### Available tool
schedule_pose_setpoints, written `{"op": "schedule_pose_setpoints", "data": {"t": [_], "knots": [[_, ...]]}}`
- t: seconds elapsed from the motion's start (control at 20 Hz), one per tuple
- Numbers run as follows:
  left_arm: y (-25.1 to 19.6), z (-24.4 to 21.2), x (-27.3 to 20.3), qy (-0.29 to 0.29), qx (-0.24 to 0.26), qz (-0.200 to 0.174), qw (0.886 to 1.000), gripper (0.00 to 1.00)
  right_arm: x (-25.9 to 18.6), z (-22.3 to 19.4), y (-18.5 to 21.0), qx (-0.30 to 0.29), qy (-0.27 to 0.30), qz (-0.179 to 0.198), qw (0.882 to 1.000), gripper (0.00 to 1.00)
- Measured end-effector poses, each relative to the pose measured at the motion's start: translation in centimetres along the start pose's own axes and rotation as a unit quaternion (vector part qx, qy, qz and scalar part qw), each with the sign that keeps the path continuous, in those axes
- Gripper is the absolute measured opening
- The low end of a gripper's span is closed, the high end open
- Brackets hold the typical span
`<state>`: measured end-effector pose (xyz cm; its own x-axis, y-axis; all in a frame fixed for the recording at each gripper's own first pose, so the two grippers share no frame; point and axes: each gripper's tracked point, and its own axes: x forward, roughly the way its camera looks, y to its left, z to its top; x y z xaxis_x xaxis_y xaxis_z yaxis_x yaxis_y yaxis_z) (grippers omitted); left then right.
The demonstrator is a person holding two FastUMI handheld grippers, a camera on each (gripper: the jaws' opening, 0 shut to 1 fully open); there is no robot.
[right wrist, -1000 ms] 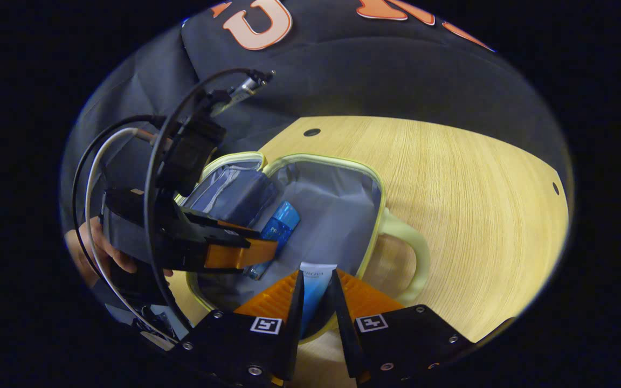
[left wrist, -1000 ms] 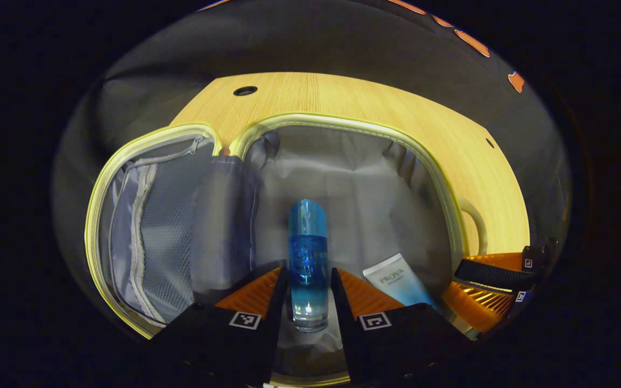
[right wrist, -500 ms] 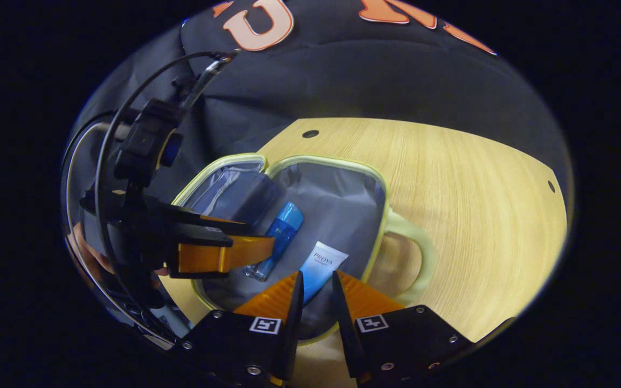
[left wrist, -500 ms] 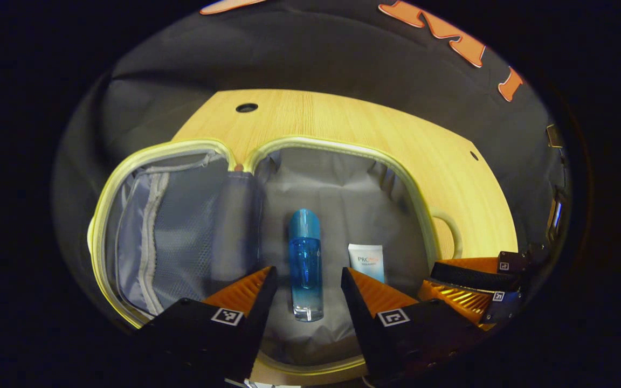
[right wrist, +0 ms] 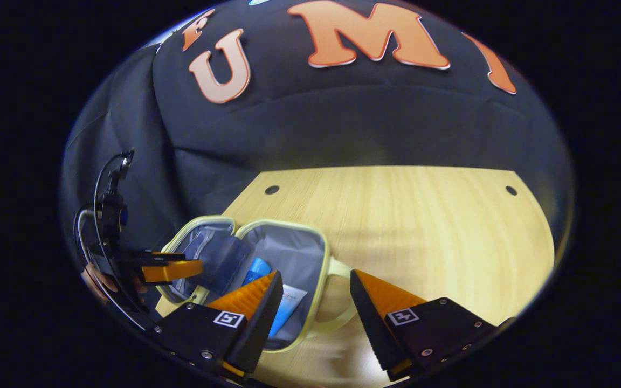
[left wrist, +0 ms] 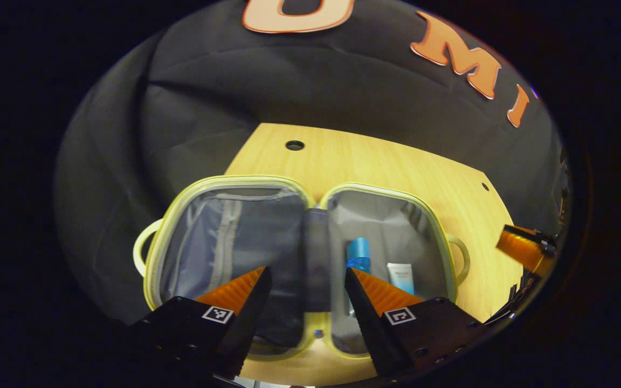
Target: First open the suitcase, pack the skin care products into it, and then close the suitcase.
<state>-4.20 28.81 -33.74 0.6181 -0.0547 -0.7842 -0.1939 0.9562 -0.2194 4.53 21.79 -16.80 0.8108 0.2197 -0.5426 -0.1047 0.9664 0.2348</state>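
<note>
in the left gripper view, the left gripper is seen nearest, fingers apart and nothing held. beyond it the suitcase is laid open flat on the wooden table; the blue bottle and the white tube are lodged side by side in its right half. in the right gripper view, the right gripper is likewise spread and empty, above the suitcase's handle

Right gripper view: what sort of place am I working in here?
Likely a recording booth, not a home: black cloth wall behind a bare wooden table with drilled holes. On the table lies an open suitcase, and the left gripper trails cables.
</note>
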Motion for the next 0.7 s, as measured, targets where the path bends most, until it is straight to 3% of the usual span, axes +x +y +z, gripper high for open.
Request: {"op": "schedule_pose_setpoints", "data": {"t": [0.5, 0.55, 0.7], "knots": [[15.1, 0.0, -1.8, -0.027, -0.098, 0.063, 0.993, 0.88, -5.5, 5.6, -1.6, -0.032, -0.067, -0.064, 0.995, 0.87], [16.2, -0.3, -1.9, -0.028, -0.108, 0.066, 0.992, 0.92, -5.9, 6.1, -1.6, -0.031, -0.072, -0.068, 0.995, 0.87], [19.6, -0.6, -1.9, -0.033, -0.154, 0.067, 0.985, 0.88, -6.8, 7.3, -1.7, -0.030, -0.081, -0.078, 0.993, 0.88]]}}
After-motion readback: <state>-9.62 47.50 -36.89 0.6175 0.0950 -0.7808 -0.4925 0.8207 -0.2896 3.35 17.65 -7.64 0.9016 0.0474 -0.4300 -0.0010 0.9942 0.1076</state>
